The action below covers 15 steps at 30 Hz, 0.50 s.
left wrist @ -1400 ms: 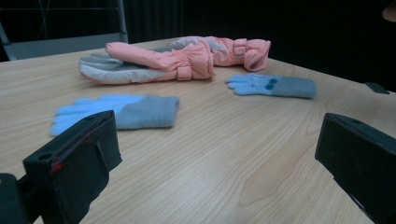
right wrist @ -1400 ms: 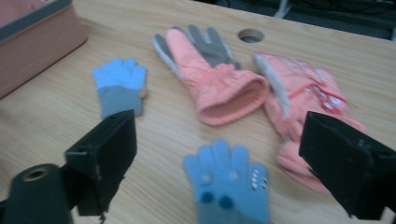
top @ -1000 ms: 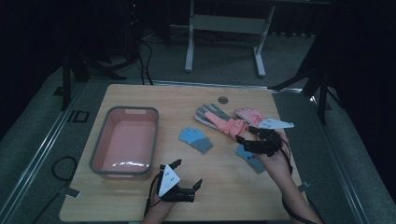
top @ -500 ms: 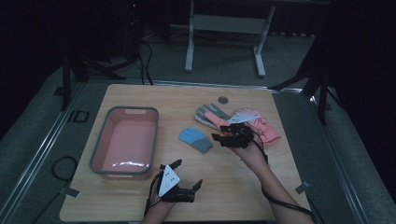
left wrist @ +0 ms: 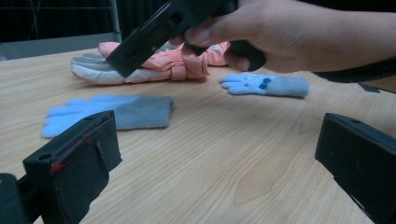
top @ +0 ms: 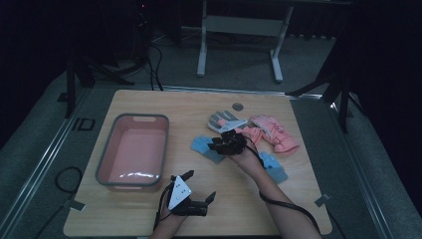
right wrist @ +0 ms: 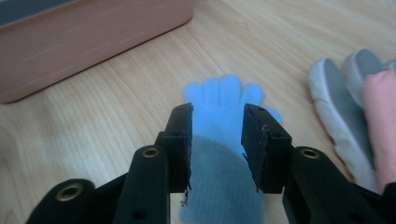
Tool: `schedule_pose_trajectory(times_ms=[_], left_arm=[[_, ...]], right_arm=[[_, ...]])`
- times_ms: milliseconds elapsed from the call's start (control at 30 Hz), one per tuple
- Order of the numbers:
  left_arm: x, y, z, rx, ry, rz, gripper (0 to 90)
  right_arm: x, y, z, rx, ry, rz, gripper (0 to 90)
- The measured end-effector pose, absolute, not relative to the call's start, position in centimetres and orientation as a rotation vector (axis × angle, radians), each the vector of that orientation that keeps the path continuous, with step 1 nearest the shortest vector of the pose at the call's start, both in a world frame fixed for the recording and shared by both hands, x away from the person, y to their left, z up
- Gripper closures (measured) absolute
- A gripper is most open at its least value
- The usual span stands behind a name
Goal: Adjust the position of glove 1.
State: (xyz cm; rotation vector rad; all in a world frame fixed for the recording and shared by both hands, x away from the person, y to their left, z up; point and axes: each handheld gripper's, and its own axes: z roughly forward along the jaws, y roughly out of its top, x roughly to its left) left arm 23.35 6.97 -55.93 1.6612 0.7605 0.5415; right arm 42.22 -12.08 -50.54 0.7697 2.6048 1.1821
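- The right gripper (top: 219,145) is seen mid-frame in the high view, held low over the blue glove (top: 205,148) that lies flat on the table (top: 298,209).
- In the right gripper view that blue glove (right wrist: 224,140) is framed between the two jaws; they've just been closing, but a gap is left either side, so nothing's clamped yet.
- The glove's grey cuff is pointed toward the bottom of that frame, fingers toward the top.
- The left gripper (top: 196,191) is parked at bottom centre of the high view, jaws spread wide with only bare wood between them.
- A pink-and-grey glove pair (top: 259,130) is found just right of centre, and a second blue glove (top: 273,167) is lying lower right.
- A pink tub (top: 132,149) is sitting at the left of the table.
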Motion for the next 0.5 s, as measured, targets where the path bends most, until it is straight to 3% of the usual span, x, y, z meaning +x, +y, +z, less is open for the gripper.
schedule_pose_trajectory(times_ms=[200,500], left_arm=[[23.3,7.0,-55.9,1.663,0.755,0.539,0.0],[23.3,6.8,-55.9,1.672,0.751,0.545,0.0]], right_arm=[[43.3,-11.1,-52.1,0.763,2.645,1.132,69.7],[44.0,-11.0,-55.1,0.708,2.652,1.106,67.8]])
